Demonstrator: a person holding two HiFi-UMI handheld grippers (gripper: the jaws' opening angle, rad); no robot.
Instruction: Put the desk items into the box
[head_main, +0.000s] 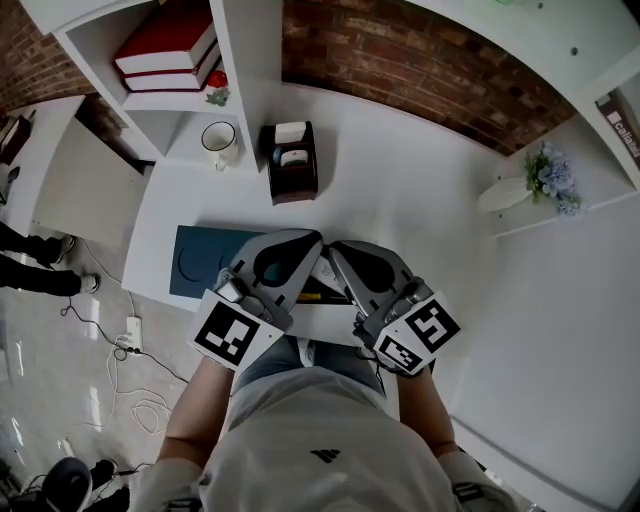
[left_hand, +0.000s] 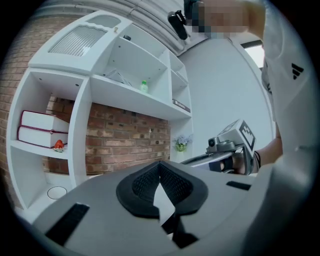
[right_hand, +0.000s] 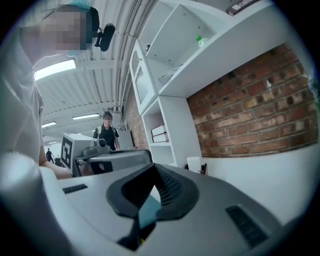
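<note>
Left gripper (left_hand: 160, 164) and right gripper (right_hand: 154, 166) (adjacent) sit closed.

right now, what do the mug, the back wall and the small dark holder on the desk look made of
Mug: white, glossy, likely glazed ceramic, judging by its smooth sheen.
Back wall: matte red-brown brick with pale mortar lines, though possibly veneer.
Holder: dark brown, dull finish; wood or leatherette, I cannot tell which.
</note>
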